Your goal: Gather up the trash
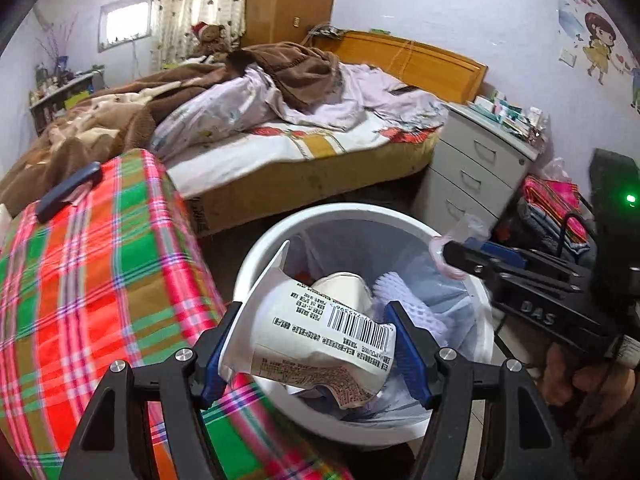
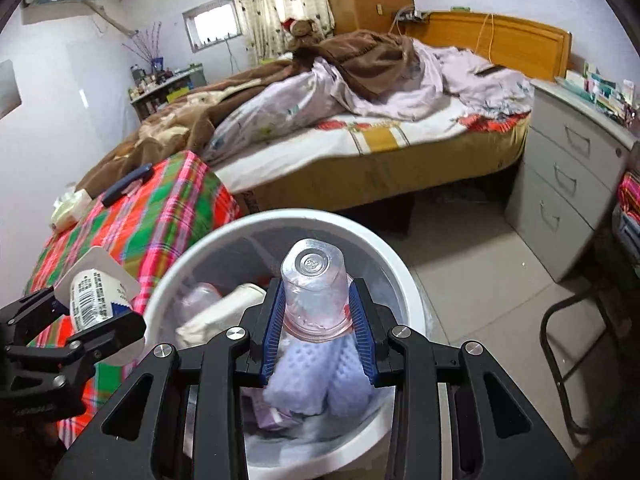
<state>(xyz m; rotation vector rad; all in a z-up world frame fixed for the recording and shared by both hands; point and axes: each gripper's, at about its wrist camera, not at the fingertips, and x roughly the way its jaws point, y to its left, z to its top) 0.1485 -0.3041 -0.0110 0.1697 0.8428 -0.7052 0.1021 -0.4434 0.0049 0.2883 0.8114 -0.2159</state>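
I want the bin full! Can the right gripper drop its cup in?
Probably yes. The right gripper holds the cup right over the open bin, with nothing covering it.

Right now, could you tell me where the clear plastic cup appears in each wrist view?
Left wrist view: clear plastic cup at right, over the bin's far rim, in the right tool.
Right wrist view: lower centre, base pointing away, above the bin.
Shared landmark: the white trash bin.

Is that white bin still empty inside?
No: the white trash bin already holds a pale blue knitted cloth and other crumpled rubbish on its liner.
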